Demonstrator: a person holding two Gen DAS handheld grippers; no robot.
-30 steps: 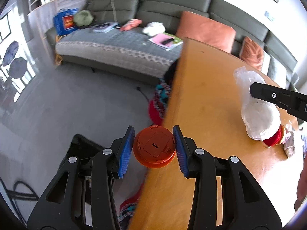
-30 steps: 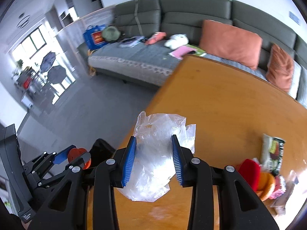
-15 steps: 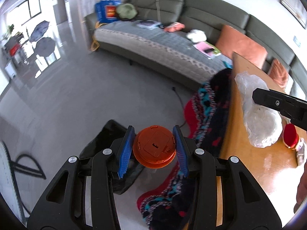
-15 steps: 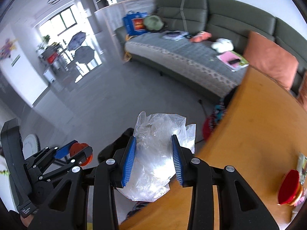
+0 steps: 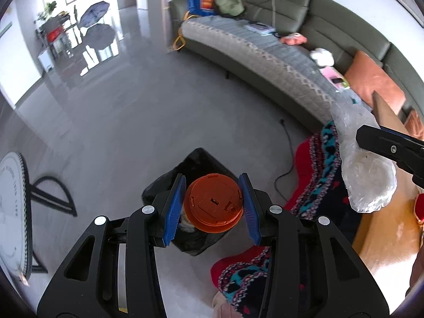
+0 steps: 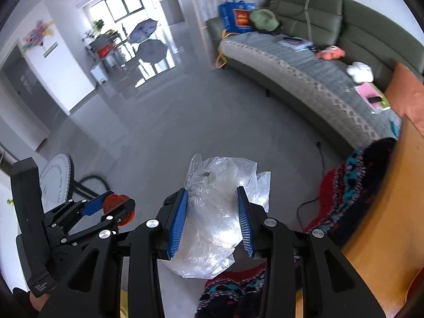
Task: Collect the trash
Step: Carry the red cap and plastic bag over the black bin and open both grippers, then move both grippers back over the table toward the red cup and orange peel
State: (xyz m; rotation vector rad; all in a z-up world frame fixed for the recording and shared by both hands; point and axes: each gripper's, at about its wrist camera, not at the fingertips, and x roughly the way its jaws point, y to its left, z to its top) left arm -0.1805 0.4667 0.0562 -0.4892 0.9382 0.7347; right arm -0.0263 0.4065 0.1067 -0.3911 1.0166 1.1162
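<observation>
My left gripper point(image 5: 213, 206) is shut on a round orange lid point(image 5: 214, 203), its blue pads pressing both sides. It hangs directly over a black trash bag point(image 5: 196, 164) standing open on the grey floor. My right gripper point(image 6: 212, 218) is shut on a crumpled clear plastic bag point(image 6: 214, 212). In the left wrist view the clear plastic bag point(image 5: 363, 175) shows at the right, level with the table edge. In the right wrist view the left gripper point(image 6: 116, 209) with the orange lid point(image 6: 119, 208) sits at lower left.
A wooden table point(image 5: 392, 228) fills the right side, with a red and dark knitted cloth point(image 5: 320, 175) draped beside its edge. A grey-green sofa point(image 5: 291, 61) runs along the back. A white fan point(image 5: 13, 212) stands on the floor at left. A cable point(image 5: 287, 159) lies on the floor.
Both grippers have swung left off the wooden table and out over the floor, each still gripping its item. The black trash bag has come under the left gripper.
</observation>
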